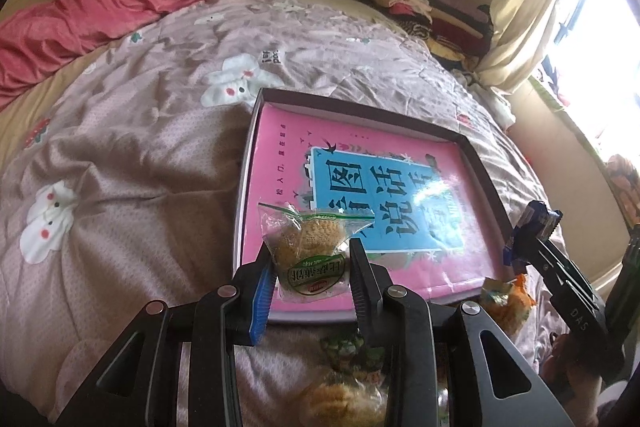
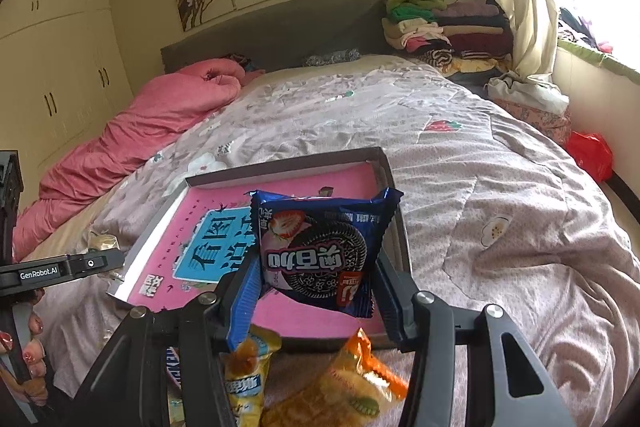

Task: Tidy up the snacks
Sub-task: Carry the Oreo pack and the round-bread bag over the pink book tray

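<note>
Your left gripper (image 1: pixel 312 263): matt black plastic, holds clear crinkly plastic biscuit bag (image 1: pixel 310 251). Your right holds glossy blue foil cookie packet (image 2: pixel 320 251). Cardboard box (image 1: pixel 486 183), glossy pink lining; soft cloth quilt (image 1: pixel 132 155).

Strong daylight enters from the window (image 1: pixel 596 39) at the upper right of both views and is overexposed to white there. A glare patch lies on the glossy box (image 1: pixel 424 193). The fisheye bends the edges, the corners are dark, and near snack packets look soft.
</note>
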Tool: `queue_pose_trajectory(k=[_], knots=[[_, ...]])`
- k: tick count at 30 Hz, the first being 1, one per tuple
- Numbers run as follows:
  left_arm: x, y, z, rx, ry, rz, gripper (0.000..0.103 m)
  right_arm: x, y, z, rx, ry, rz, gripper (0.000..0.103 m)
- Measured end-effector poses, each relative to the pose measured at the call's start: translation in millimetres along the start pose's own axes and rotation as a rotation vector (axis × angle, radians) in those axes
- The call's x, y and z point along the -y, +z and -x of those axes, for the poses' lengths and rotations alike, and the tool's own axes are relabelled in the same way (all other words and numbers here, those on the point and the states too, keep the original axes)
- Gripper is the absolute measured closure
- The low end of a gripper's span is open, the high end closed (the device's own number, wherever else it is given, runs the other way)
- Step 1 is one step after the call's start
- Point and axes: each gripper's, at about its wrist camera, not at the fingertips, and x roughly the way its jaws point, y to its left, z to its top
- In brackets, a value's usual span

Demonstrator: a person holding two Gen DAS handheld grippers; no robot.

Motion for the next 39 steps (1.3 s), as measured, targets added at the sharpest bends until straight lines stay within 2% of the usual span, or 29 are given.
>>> queue_pose_trajectory(k=[9, 19, 26, 32, 39], knots=[[3.4, 3.7, -22.7, -0.059, -0.005, -0.010, 0.068, 11.0, 0.9, -18.3, -0.056, 0.019, -0.020, 0.050], [9.7, 1.3, -35.4, -0.086, 0.013, -0.036, 0.068, 17.9, -10.0, -32.3, -0.124, 0.021, -0.024, 0.050], [11.4, -1.4, -41.9, -0.108, 0.022, -0.046, 0.068, 15.0, -13.9, -35.6, -0.140, 0.023, -0.009, 0.050], [11.3, -3.0, -44.7, -0.122, 0.023, -0.048, 0.068, 7.2, -15.1, -37.3, -0.149, -0.008, 0.047, 0.049], [10.5, -3.1, -48.9, -0.131, 0.018, -0.048, 0.068, 11.0, -15.7, -36.5, -0.145, 0.009, 0.028, 0.049]])
